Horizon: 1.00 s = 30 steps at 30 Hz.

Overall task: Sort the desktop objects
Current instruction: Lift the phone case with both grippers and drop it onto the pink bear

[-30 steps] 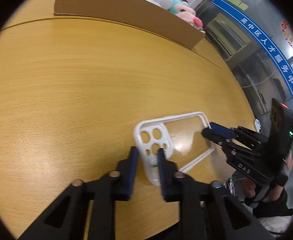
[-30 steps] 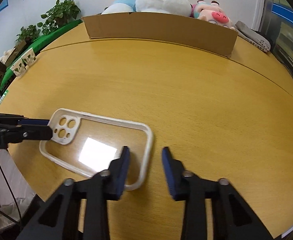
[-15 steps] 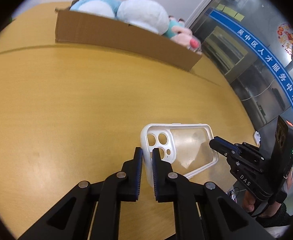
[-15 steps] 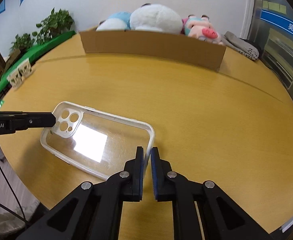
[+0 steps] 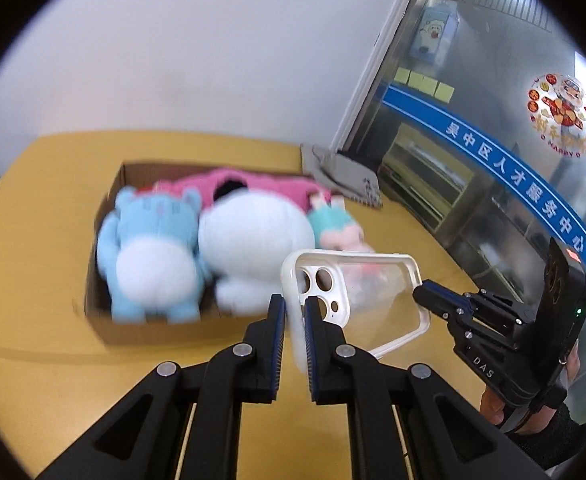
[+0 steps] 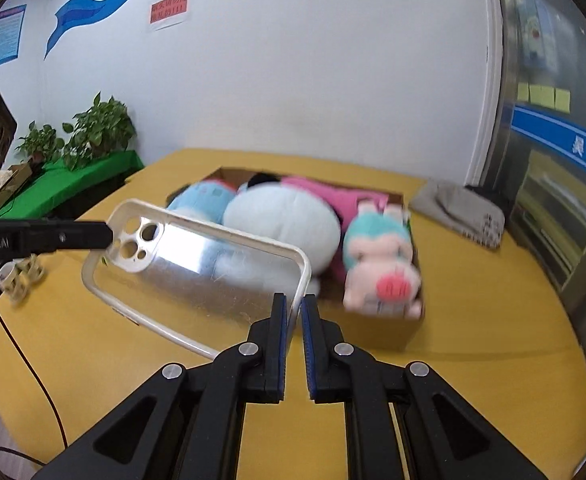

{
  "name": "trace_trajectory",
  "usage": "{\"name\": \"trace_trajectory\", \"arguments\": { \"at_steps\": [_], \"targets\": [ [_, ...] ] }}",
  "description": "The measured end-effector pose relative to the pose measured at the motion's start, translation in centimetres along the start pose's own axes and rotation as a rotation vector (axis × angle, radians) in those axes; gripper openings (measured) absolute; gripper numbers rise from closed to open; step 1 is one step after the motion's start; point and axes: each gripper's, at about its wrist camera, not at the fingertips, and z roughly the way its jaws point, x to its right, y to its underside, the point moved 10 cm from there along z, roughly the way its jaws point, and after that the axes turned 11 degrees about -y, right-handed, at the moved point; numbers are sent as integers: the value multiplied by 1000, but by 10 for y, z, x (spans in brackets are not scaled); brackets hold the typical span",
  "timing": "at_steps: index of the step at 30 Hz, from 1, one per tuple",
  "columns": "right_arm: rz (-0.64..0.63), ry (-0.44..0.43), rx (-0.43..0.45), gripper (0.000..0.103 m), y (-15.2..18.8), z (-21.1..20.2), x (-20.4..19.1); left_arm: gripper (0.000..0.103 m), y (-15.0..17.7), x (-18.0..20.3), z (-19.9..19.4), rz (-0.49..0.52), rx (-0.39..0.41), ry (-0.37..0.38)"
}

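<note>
A clear phone case [image 5: 357, 296] with a white rim is held in the air between both grippers, above the yellow table [image 5: 33, 360]. My left gripper [image 5: 291, 312] is shut on its camera-hole end. My right gripper [image 6: 295, 312] is shut on the opposite end of the case [image 6: 213, 264]. The right gripper also shows in the left wrist view [image 5: 425, 296], and the left gripper in the right wrist view [image 6: 105, 236]. Beyond the case stands an open cardboard box [image 5: 105, 320] with plush toys.
The box holds a blue plush [image 5: 153, 248], a white plush [image 5: 253, 236] and a pink-and-teal pig plush [image 6: 377, 264]. A grey folded cloth [image 6: 461, 212] lies behind the box. Potted plants [image 6: 97, 132] stand on a green shelf to the left. A glass partition [image 5: 493, 160] is at right.
Both grippers closed on the case ends, then lifted it off the table and carried it toward the box of plush toys, which now looms much closer.
</note>
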Motion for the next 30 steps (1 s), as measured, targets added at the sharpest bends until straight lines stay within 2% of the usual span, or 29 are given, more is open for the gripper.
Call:
{"name": "trace_trajectory", "arguments": {
  "at_steps": [4,8,10,13,17,20,23,25,27,29,30],
  "targets": [
    [-6,21,7,9,-63,43,37,9,-73,-11,43,45,11,-23],
    [-2,47,-31,9,-111,106,79,9,-122,-25,109,47,-32,-52],
    [10,50,-63,9,-123,136,97,9,-136,-34,149,32,-65,-58],
    [16,64,-139,9,-128,187,121,9,-137,-46,201,22,-134,-74],
    [20,77,-246,9,-118,240,140,9,-119,-65,264,5,-238,-92],
    [42,58,-310,10,-101,260,143,9,-102,-77,289,-7,-300,-97],
    [38,40,-341,14,-88,264,139,9,-102,-78,284,-24,-272,-69],
    [42,17,-340,30,-87,258,137,15,-105,-78,273,-13,-253,-72],
    [66,-13,-279,76,-97,237,140,27,-107,-79,255,-15,-234,-63],
    [97,-47,-191,90,-107,202,143,43,-104,-84,229,-29,-207,-54],
    [113,-66,-146,92,-113,182,144,47,-98,-87,210,-31,-191,-51]
  ]
}}
